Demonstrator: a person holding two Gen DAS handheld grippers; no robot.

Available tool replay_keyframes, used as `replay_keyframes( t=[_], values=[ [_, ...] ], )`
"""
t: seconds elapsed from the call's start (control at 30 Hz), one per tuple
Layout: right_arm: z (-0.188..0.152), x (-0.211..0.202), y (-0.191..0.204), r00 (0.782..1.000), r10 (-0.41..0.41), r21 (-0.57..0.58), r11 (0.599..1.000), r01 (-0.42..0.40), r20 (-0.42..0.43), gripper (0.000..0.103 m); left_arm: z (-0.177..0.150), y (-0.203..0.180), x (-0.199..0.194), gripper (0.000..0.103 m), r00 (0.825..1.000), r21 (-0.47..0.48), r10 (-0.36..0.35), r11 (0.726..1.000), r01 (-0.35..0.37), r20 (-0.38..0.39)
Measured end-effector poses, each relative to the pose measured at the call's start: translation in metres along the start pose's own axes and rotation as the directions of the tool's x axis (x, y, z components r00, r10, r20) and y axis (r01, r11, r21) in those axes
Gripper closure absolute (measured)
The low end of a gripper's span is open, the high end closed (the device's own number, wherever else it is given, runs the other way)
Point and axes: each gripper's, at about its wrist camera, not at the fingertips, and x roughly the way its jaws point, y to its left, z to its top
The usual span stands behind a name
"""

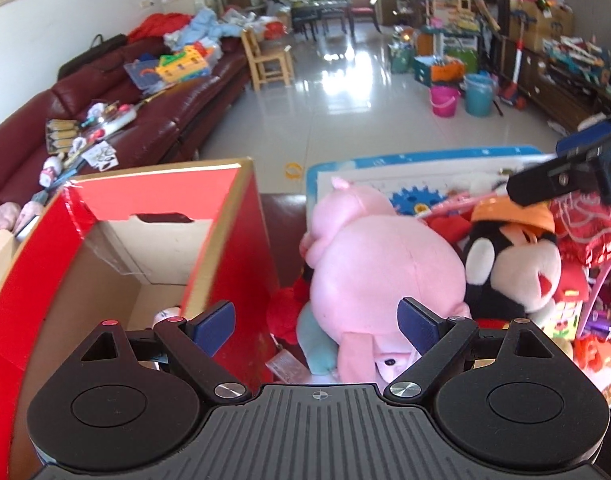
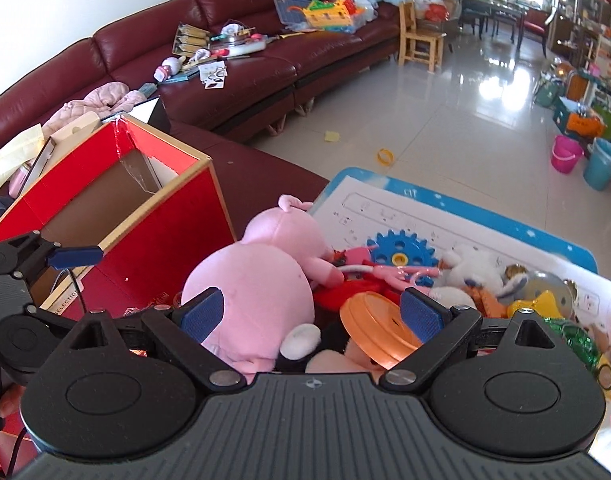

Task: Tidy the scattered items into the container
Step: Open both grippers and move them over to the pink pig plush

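A red cardboard box (image 1: 233,240) stands open on the left; it also shows in the right wrist view (image 2: 165,216). A small item lies on its floor. A pink plush pig (image 1: 377,272) lies right of the box, seen too in the right wrist view (image 2: 261,280). A black-and-white plush with an orange hat (image 1: 513,256) lies beside the pig. My left gripper (image 1: 315,326) is open and empty, above the box's right wall and the pig. My right gripper (image 2: 311,314) is open and empty, over the pig and the orange hat (image 2: 375,330).
A blue gear (image 2: 401,252), white plush (image 2: 473,268) and other toys lie heaped on a blue-edged play mat (image 2: 445,204). A dark red sofa (image 2: 245,80) strewn with toys runs behind. Buckets (image 1: 461,98) and shelves line the tiled floor's right side.
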Motion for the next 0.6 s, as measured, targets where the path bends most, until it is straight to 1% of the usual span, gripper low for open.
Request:
replay_keyframes(
  t=[0.17, 0.2, 0.33, 0.37, 0.47, 0.6],
  values=[
    [0.005, 0.009, -0.005, 1.000, 0.016, 0.034, 0.999, -0.015, -0.016, 0.007, -0.007, -0.010, 0.017, 0.008, 0.998, 0.024, -0.032, 0.999, 0.033, -0.046],
    [0.007, 0.012, -0.005, 1.000, 0.020, 0.038, 0.999, -0.019, -0.019, 0.007, -0.007, -0.016, 0.016, 0.008, 0.998, 0.022, -0.036, 0.999, 0.038, -0.052],
    [0.016, 0.020, 0.005, 0.999, 0.037, 0.044, 0.998, -0.036, -0.028, 0.007, -0.011, -0.017, 0.025, 0.008, 0.995, 0.007, -0.056, 0.998, 0.056, -0.079],
    [0.019, 0.024, 0.007, 0.999, 0.044, 0.046, 0.998, -0.042, -0.032, 0.007, -0.013, -0.018, 0.028, 0.008, 0.995, 0.006, -0.051, 0.999, 0.052, -0.083],
    [0.024, 0.036, 0.017, 0.997, 0.058, 0.049, 0.997, -0.056, -0.047, 0.007, -0.015, -0.023, 0.029, 0.008, 0.997, 0.050, -0.027, 0.998, 0.030, -0.074],
    [0.025, 0.061, 0.027, 0.993, 0.063, 0.064, 0.996, -0.057, -0.097, 0.007, -0.020, -0.029, 0.031, 0.007, 0.997, 0.098, 0.004, 0.995, 0.003, -0.073]
  ],
)
